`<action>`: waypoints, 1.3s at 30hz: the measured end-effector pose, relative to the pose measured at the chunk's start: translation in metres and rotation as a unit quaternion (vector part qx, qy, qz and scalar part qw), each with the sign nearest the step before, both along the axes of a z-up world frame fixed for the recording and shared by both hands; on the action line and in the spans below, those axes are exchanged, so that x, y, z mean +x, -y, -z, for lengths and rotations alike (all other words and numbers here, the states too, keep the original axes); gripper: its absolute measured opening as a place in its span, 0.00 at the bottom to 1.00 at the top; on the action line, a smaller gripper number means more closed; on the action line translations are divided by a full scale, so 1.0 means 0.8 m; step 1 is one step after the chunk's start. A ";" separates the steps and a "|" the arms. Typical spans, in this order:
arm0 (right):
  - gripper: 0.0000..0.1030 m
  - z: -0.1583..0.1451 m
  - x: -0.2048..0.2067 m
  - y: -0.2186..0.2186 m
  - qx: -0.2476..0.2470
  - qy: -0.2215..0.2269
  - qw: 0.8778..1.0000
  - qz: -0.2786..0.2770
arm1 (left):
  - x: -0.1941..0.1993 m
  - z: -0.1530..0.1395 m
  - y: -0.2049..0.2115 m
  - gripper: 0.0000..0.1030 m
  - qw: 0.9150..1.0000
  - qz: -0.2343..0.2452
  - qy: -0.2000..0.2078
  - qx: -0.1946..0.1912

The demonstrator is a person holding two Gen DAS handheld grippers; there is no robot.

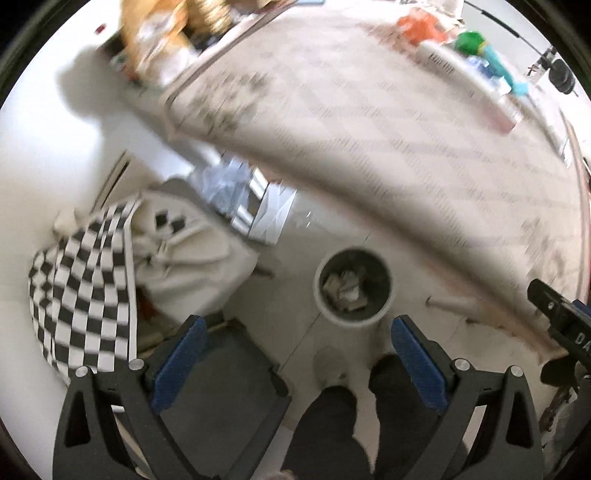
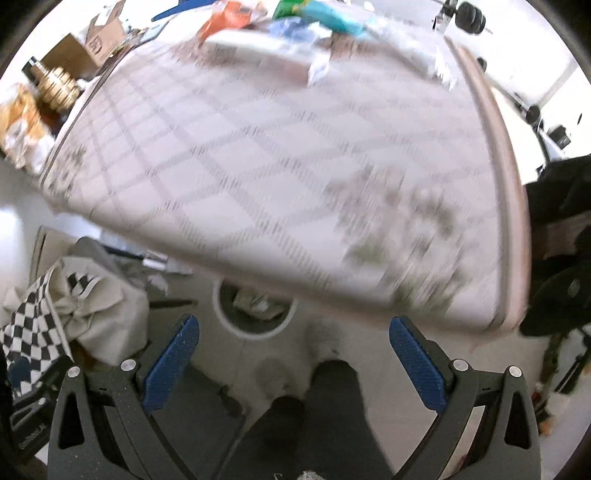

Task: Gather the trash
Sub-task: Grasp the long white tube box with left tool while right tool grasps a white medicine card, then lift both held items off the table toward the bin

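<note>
1. Pale tiled floor (image 1: 291, 258) runs beneath both cameras, and both views are smeared by motion blur.
2. Above it spreads the counter (image 1: 388, 147), covered by a whitish cloth with a faint grey diamond check; in the right wrist view the same counter (image 2: 258, 166) fills most of the frame.
3. A black-and-white checkered cloth (image 1: 81, 295) lies heaped on the floor at the left beside a cream fabric bundle (image 1: 192, 254).
4. A round white wastebin with a dark inside (image 1: 352, 286) stands on the floor just off the counter's near edge, with crumpled pale paper scraps (image 1: 345, 288) lying in it; from the right wrist the wastebin (image 2: 255, 325) is half hidden under the counter edge.
5. More trash sits at the counter's far edge: an orange wrapper (image 1: 421, 27), a green object (image 1: 470, 41), a teal packet (image 1: 504, 72) and a long white box (image 1: 469, 85).
6. The left gripper (image 1: 295, 363) hangs above the floor near the wastebin, its blue-padded fingers (image 1: 181, 363) spread wide and empty.
7. The right gripper (image 2: 291, 363) is likewise spread, its fingers (image 2: 417, 363) holding nothing.
</note>
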State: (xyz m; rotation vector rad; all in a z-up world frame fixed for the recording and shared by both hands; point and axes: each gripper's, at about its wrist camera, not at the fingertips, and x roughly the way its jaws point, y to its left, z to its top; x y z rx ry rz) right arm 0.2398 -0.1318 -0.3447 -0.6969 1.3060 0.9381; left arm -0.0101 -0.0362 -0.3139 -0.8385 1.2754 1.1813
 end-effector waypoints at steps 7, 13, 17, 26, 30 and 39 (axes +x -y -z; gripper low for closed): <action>1.00 -0.010 0.155 -0.084 -0.017 0.015 1.000 -0.012 | 0.112 -0.017 -0.092 0.99 0.999 0.003 0.052 -0.007; 1.00 0.024 0.279 -0.186 -0.068 0.031 0.995 -0.067 | 0.234 0.002 -0.177 0.99 0.996 -0.008 0.075 -0.037; 1.00 0.055 0.344 -0.267 -0.094 0.056 0.987 -0.114 | 0.305 0.029 -0.229 0.99 0.996 -0.018 0.073 -0.055; 1.00 0.134 0.399 -0.386 -0.142 0.057 0.966 -0.210 | 0.361 0.100 -0.330 0.98 0.987 -0.098 0.090 -0.088; 1.00 0.155 0.404 -0.403 -0.153 0.018 0.965 -0.213 | 0.365 0.117 -0.351 0.66 0.985 -0.107 0.092 -0.098; 0.81 0.152 0.393 -0.377 -0.160 -0.053 0.978 -0.126 | 0.340 0.110 -0.314 0.51 0.995 -0.005 0.057 -0.087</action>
